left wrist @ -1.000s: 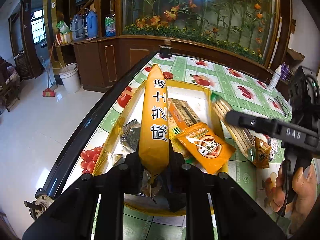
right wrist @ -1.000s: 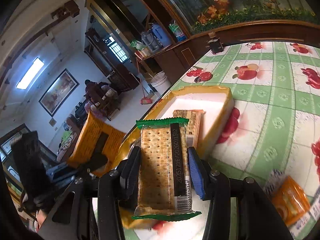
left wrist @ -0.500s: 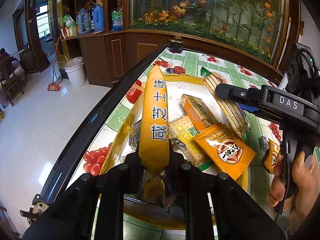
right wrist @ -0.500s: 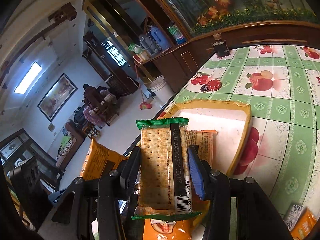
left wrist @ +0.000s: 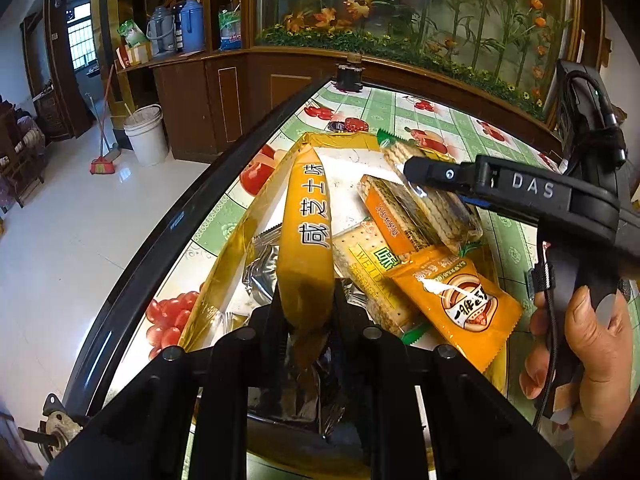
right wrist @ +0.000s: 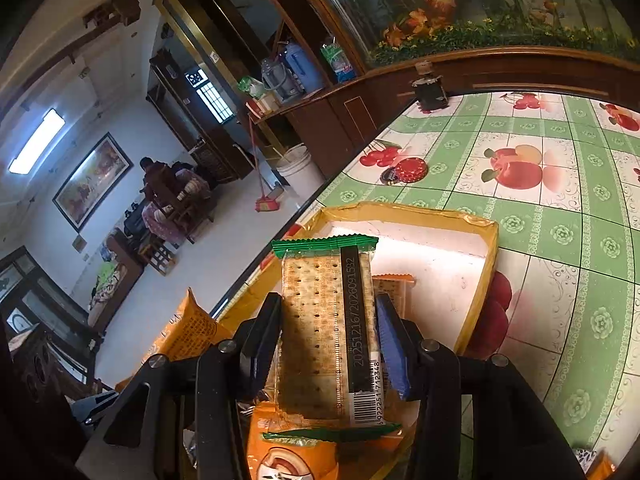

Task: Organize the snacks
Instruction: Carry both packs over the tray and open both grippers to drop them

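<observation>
Tray (left wrist: 240, 236): already held several snack packs.
Left fingers (left wrist: 306, 312): we gripped a yellow packet (left wrist: 307, 232).
Right fingers (right wrist: 328, 344): we clamped a cracker pack (right wrist: 320, 328) above the tray.
Left over: a pack (right wrist: 600, 468) at 5 o'clock on the desk (right wrist: 560, 184).

White "DAS" marks the right gripper (left wrist: 416, 172); "咸芝士味" runs along the yellow packet (left wrist: 308, 232); "20251216/2026091532" lines the cracker pack's (right wrist: 324, 328) black strip.

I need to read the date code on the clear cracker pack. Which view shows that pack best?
The right wrist view: the cracker pack faces the camera, printed strip visible. The left wrist view shows it only edge-on, partly behind the right hand-held gripper.
</observation>
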`<state>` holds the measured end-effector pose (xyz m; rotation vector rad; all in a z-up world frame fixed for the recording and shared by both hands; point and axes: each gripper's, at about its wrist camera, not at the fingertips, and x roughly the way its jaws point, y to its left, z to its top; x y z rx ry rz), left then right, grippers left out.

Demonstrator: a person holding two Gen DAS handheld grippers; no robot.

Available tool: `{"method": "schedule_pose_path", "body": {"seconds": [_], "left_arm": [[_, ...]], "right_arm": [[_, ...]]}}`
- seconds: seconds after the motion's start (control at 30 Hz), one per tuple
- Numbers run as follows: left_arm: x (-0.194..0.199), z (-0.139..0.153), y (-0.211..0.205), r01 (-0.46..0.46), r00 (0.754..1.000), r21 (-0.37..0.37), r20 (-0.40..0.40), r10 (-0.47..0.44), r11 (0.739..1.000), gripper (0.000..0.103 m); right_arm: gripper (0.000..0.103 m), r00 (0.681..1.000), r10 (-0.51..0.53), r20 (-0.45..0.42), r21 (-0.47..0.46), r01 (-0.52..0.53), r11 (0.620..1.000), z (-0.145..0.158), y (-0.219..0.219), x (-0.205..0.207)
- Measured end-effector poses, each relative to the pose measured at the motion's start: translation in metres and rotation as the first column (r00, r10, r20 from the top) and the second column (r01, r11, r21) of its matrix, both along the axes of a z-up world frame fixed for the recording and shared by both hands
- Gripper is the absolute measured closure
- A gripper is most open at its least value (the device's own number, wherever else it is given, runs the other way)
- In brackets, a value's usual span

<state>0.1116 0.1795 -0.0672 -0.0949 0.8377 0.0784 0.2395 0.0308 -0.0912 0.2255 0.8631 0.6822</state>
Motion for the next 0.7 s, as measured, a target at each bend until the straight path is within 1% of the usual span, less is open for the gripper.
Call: {"method": "schedule_pose_path", "body": {"seconds": [0.1,0.13,0.17,0.2,0.23,0.27,0.3,0.37,0.5,0.7], "left_arm": [[0.0,0.002,0.001,-0.024,1.0,-0.003,-0.004,0.024,1.0,0.084],[-0.002,0.005,0.001,-0.033,0.999,0.005,0.005,0.033,0.999,0.077],[-0.004,0.009,0.001,-0.04,0.999,0.012,0.021,0.04,0.999,0.062],[-0.007,0.013,0.002,-0.049,0.998,0.02,0.038,0.048,0.999,0.051],[-0.01,0.019,0.002,-0.059,0.996,0.03,0.063,0.057,0.998,0.031],[-0.014,0.025,0.001,-0.068,0.994,0.038,0.091,0.064,0.997,0.021],[-0.017,0.029,0.001,-0.077,0.991,0.044,0.112,0.072,0.996,0.02],[-0.019,0.037,-0.001,-0.081,0.988,0.042,0.135,0.075,0.996,0.02],[-0.018,0.044,-0.015,-0.044,0.988,0.036,0.148,0.038,0.998,0.02],[-0.021,0.044,-0.063,0.07,0.987,0.053,0.144,-0.077,0.996,0.02]], "right_arm": [[0.051,1.0,-0.015,-0.013,0.008,0.015,1.0,0.0,-0.005,-0.002],[0.045,1.0,-0.023,-0.004,0.018,0.023,1.0,0.003,-0.009,-0.004],[0.042,1.0,-0.03,0.007,0.024,0.03,0.999,0.007,-0.014,-0.007],[0.042,0.999,-0.036,0.015,0.028,0.036,0.999,0.011,-0.018,-0.009],[0.042,0.999,-0.047,0.025,0.038,0.046,0.998,0.016,-0.026,-0.013],[0.04,0.998,-0.056,0.035,0.048,0.054,0.997,0.021,-0.033,-0.017],[0.039,0.996,-0.07,0.049,0.059,0.067,0.996,0.027,-0.043,-0.022],[0.034,0.993,-0.096,0.065,0.073,0.092,0.993,0.035,-0.06,-0.031],[0.034,0.987,-0.153,0.058,0.091,0.147,0.985,0.038,-0.101,-0.048],[0.033,0.967,-0.249,0.062,0.078,0.244,0.967,0.039,-0.166,-0.081]]}}
